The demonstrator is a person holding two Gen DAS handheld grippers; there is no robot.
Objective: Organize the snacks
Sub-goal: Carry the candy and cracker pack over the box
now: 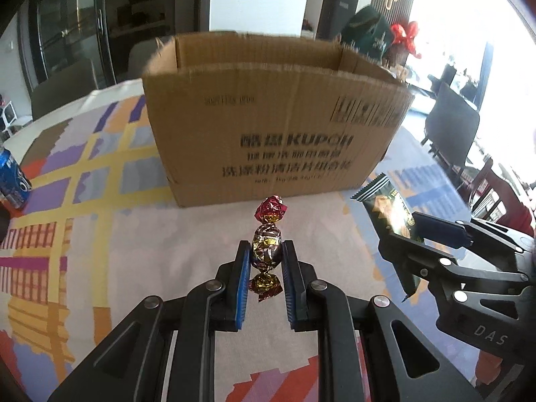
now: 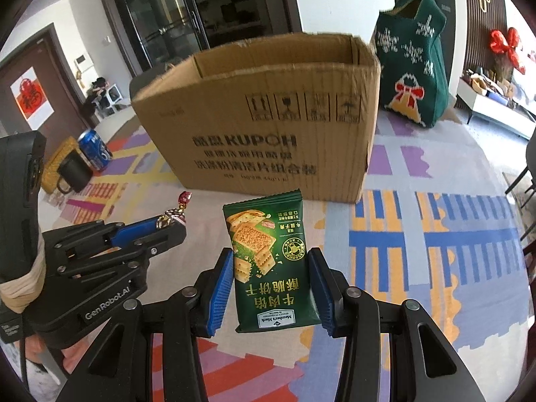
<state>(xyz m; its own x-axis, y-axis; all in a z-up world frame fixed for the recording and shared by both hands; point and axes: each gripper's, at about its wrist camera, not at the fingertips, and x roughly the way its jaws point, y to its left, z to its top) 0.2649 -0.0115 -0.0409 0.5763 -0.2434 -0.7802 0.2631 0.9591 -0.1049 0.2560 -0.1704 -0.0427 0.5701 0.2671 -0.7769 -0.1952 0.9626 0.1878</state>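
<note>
An open cardboard box (image 1: 268, 124) stands on the patterned tablecloth, also in the right wrist view (image 2: 261, 127). My left gripper (image 1: 267, 251) is shut on a foil-wrapped candy (image 1: 266, 244) with a red twisted end, held above the cloth in front of the box. It shows from the side in the right wrist view (image 2: 171, 226). My right gripper (image 2: 271, 264) is shut on a green cracker packet (image 2: 271, 261), held upright before the box. In the left wrist view that gripper (image 1: 412, 231) and packet (image 1: 385, 207) are at the right.
A blue can (image 2: 95, 149) and a black mug (image 2: 75, 172) stand left of the box; the can also shows in the left wrist view (image 1: 11, 177). A green knitted bag (image 2: 415, 63) stands behind the box at right. Chairs (image 1: 452, 127) lie beyond the table's right edge.
</note>
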